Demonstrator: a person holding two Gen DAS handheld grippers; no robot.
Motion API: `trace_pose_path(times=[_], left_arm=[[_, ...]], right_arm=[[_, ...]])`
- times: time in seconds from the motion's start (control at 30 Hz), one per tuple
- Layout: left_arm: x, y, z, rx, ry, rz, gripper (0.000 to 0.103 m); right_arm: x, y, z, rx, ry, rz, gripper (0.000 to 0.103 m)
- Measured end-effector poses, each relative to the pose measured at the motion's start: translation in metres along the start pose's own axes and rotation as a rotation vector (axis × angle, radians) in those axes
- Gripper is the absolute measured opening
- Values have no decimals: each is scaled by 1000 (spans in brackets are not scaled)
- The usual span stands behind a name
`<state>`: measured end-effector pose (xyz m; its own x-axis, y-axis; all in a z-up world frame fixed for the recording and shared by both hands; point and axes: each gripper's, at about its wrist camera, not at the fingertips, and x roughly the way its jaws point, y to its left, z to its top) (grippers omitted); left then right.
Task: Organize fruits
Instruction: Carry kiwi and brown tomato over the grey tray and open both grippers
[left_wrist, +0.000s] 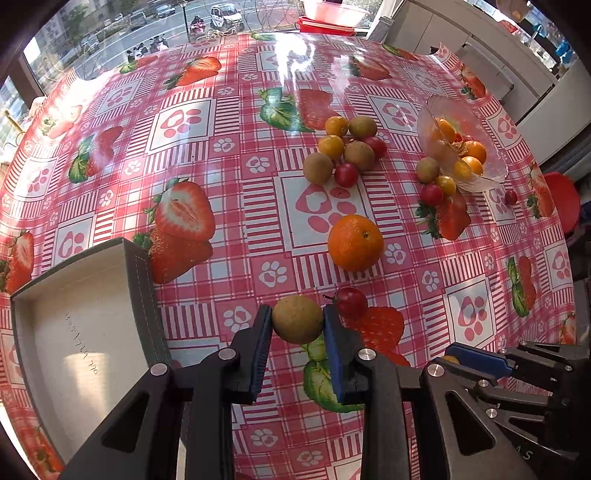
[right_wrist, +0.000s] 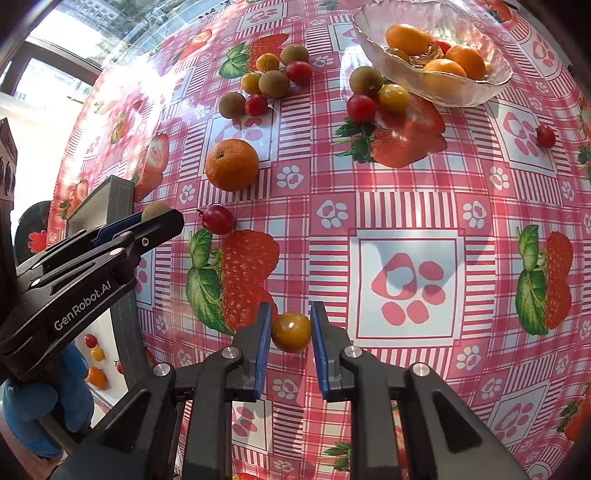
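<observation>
We hold a brown fruit (left_wrist: 297, 318) tight in our left gripper (left_wrist: 297, 325), just beside the gray tray (left_wrist: 142, 295). Our right gripper (right_wrist: 291, 332) pinches a yellow tomato (right_wrist: 291, 331) over the table (right_wrist: 406, 221). A few small fruits (right_wrist: 96, 354) already sit in the tray. Lots are still left out: the big orange (left_wrist: 355, 242), a red tomato (left_wrist: 351, 302) near it, one pile (left_wrist: 345, 149) farther off, and more by the glass bowl (left_wrist: 480, 177). We think we have only just begun.
</observation>
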<state>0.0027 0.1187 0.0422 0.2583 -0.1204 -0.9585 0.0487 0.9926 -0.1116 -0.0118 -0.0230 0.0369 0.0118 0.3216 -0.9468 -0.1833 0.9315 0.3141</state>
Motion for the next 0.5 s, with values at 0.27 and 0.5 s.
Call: trace_pose_path(times=[0.27, 0.5], left_arm=[[-17, 6, -27, -13, 10, -18, 29], [-34, 16, -45, -38, 3, -27, 29]], right_arm=[[-12, -1, -14, 7, 12, -10, 23], [-19, 12, -22, -1, 18, -16, 23]])
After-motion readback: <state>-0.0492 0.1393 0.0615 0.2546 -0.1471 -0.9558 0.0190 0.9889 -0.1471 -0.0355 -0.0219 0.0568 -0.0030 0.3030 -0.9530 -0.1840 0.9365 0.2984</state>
